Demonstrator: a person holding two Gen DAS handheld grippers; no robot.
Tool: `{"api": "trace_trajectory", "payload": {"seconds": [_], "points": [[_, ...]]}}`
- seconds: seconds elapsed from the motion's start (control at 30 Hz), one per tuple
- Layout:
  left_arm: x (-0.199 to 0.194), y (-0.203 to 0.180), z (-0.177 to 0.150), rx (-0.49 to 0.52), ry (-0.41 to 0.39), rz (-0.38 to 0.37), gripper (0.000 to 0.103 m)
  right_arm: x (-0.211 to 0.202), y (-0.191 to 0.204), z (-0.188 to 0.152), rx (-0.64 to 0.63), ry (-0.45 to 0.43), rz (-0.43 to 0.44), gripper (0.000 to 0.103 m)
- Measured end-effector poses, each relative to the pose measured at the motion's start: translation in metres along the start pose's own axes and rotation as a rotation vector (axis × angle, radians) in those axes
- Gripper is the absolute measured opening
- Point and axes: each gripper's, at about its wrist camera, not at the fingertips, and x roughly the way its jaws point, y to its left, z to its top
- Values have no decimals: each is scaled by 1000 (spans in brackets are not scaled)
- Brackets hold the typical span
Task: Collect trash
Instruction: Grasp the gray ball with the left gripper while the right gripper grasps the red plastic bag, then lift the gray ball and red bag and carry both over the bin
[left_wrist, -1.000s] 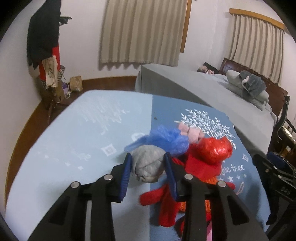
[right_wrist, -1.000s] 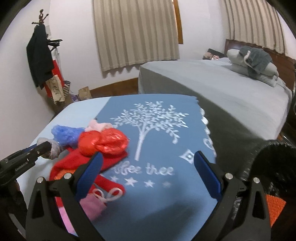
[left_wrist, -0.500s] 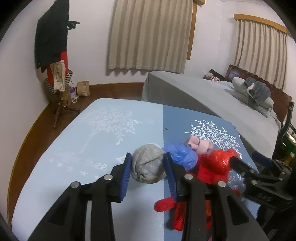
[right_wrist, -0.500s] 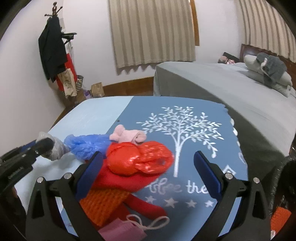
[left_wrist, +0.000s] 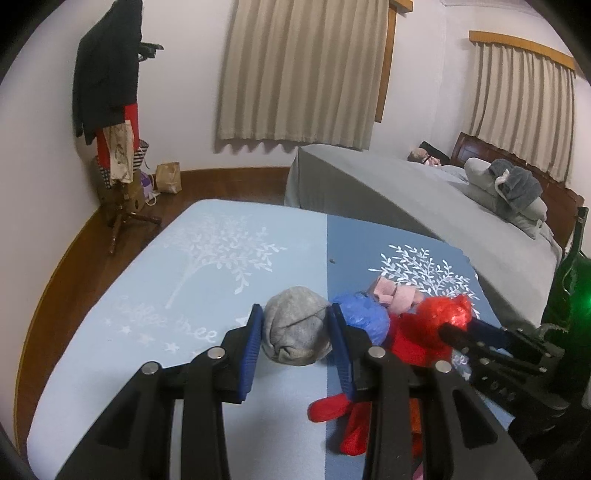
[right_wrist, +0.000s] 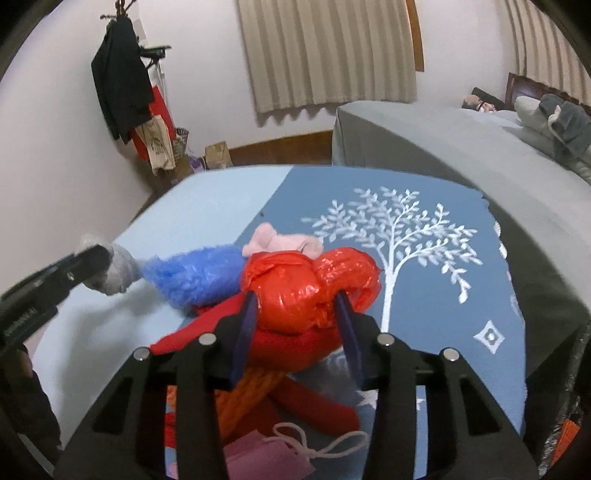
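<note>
Left tool (left_wrist: 293, 334) was clamped on a grey wad (left_wrist: 297, 326); the right tool (right_wrist: 295, 314) was closing its jaws around a red plastic bundle (right_wrist: 310, 284). Both items sat on the blue surface (right_wrist: 424, 302). Blue bag (right_wrist: 195, 277), pink scrap (right_wrist: 282, 242) and red cloth (right_wrist: 295, 347) remained, so collecting had seemingly just begun.

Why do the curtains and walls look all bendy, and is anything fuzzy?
Both wrist views use a fisheye lens, so the curtains and walls bow outward with dark corners. In the right wrist view the left gripper and gray wad look soft and blurry at the edge; the red bag shows shiny glare spots.
</note>
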Motion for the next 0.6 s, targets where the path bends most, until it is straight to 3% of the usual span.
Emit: {"api": "trace_trajectory", "payload": {"seconds": [0.6], "points": [[-41, -64, -1, 86, -57, -117, 36, -100, -52, -14, 65, -129, -60, 41]]}}
